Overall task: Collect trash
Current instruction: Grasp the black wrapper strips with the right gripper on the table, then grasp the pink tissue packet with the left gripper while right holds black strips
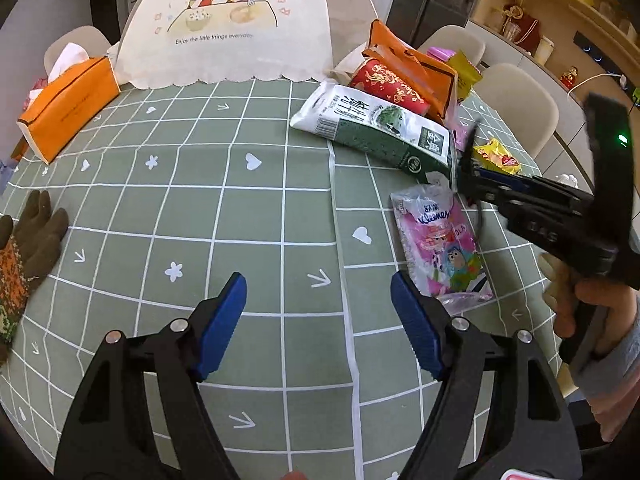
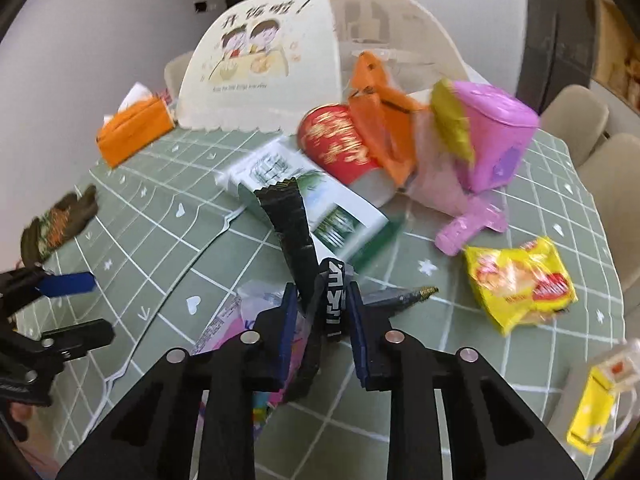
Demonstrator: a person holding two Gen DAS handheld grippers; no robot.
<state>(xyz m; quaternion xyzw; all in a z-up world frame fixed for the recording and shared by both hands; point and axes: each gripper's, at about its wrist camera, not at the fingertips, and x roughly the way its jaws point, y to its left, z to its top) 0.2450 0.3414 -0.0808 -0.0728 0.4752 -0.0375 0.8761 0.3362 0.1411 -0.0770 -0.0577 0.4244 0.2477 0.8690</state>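
A round table under a sage-green cloth with white grid lines (image 1: 248, 216) carries the litter. The right gripper (image 2: 322, 312) has its blue pads clenched on a black crinkled foil wrapper (image 2: 294, 224), which stands up between the jaws above a pink printed plastic tissue pack (image 1: 440, 240). The left gripper (image 1: 318, 316) hangs released over bare cloth, nothing between its fingers. The foil looks thin and slippery (it may slide out), so I judge a firm pinch low on it best. A green-and-white glossy carton (image 1: 372, 128) and a yellow crumpled snack bag (image 2: 520, 280) lie nearby.
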